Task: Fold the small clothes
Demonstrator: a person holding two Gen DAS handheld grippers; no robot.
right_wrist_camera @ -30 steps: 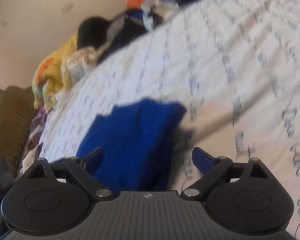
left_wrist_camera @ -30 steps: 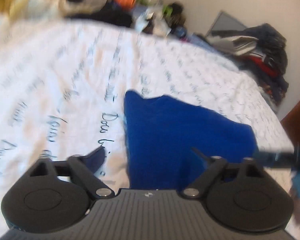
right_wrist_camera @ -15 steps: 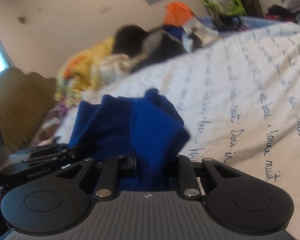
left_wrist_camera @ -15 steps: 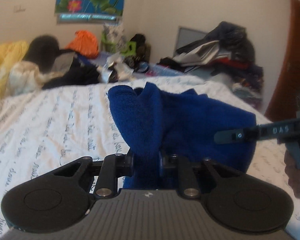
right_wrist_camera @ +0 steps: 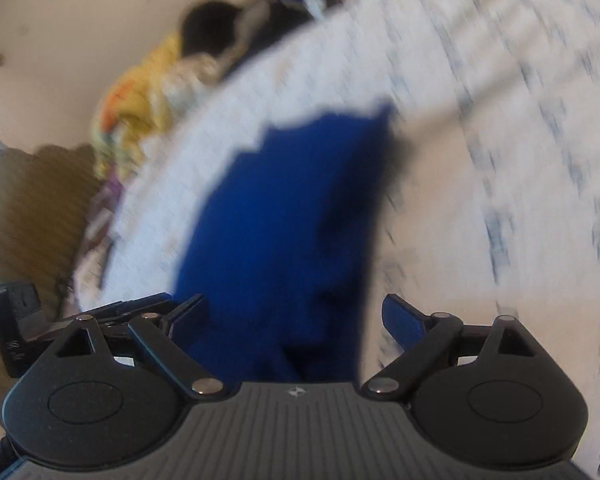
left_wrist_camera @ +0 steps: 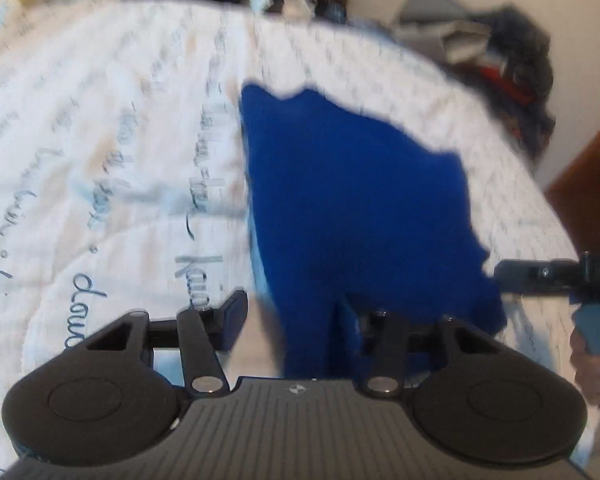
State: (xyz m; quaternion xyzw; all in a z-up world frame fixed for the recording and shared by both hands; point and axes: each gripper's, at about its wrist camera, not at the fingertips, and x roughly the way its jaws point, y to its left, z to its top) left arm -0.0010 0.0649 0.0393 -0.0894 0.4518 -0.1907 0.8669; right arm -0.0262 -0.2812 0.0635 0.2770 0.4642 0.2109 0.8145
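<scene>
The left hand-held gripper [left_wrist_camera: 296,316] stood with fingers spread wide above the near edge of the blue garment [left_wrist_camera: 352,200], which lay on the bed [left_wrist_camera: 100,140]. The right hand-held gripper [right_wrist_camera: 296,316] also gaped wide over that cloth, gripping nothing.

We see a bed [left_wrist_camera: 112,128] filling most of both views, covered in a white quilt [right_wrist_camera: 500,160] with blue handwritten script. Plain cream walls [right_wrist_camera: 60,20] rise at the top. In the upper right of the left view, a heap of dark clothes [left_wrist_camera: 512,68] sits beside a brown wooden door [left_wrist_camera: 592,168]. At the left of the right view stands a tan headboard [right_wrist_camera: 24,216], with yellow bedding [right_wrist_camera: 140,92] above it.
</scene>
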